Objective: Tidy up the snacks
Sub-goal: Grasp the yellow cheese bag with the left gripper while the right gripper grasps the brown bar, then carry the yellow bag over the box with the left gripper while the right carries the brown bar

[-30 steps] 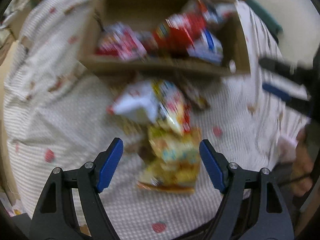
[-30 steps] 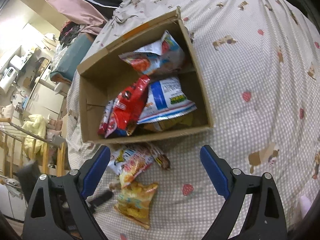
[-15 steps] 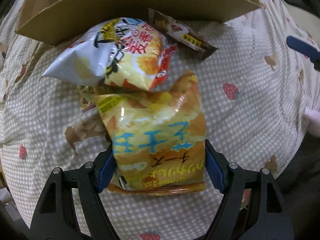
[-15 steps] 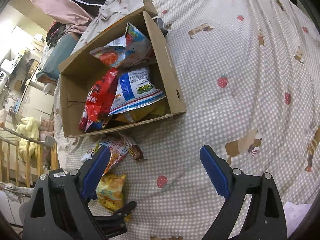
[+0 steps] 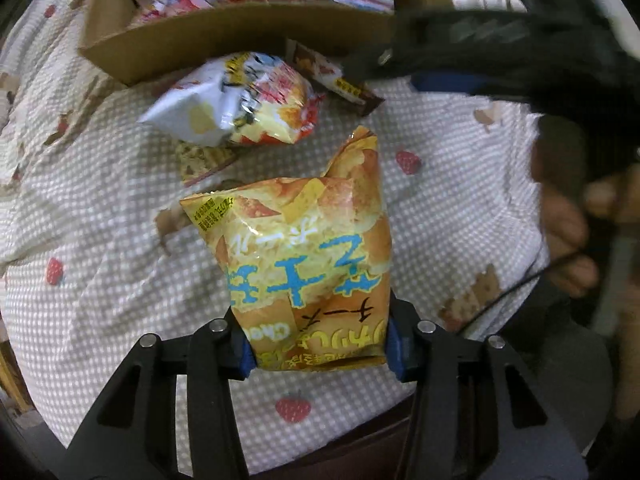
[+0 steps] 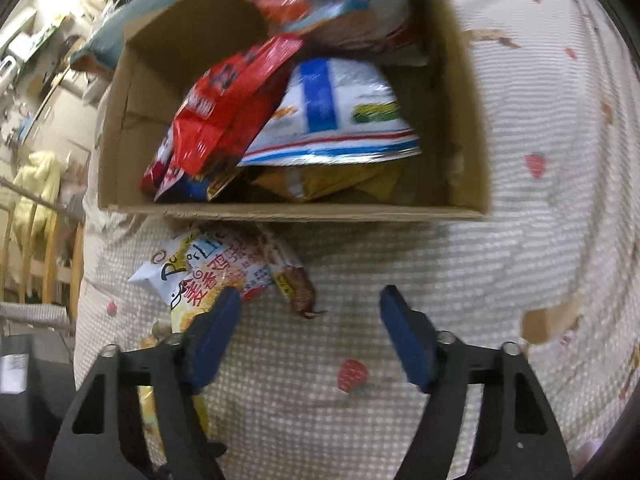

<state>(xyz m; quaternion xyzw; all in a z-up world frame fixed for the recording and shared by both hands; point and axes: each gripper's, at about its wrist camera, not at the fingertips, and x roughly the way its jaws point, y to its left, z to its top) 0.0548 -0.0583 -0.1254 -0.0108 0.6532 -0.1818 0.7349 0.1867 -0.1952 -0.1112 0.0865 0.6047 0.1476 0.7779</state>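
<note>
Left gripper [image 5: 318, 346] closing on yellow chip bag [image 5: 304, 256], pads pinching bottom edge; right gripper [image 6: 310, 334] closing, nothing between; squeezing gently, lifting toward cardboard box [image 5: 224, 40]

Open bedspread [image 6: 400, 264] lies right of the brown wrapper [image 6: 298, 290]; the cardboard box [image 6: 304, 213] wall blocks the far side.

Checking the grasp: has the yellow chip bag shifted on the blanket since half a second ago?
Cannot tell. The yellow chip bag now sits farther from the cardboard box, but the camera moved too. The left gripper has just been closing on it.
</note>
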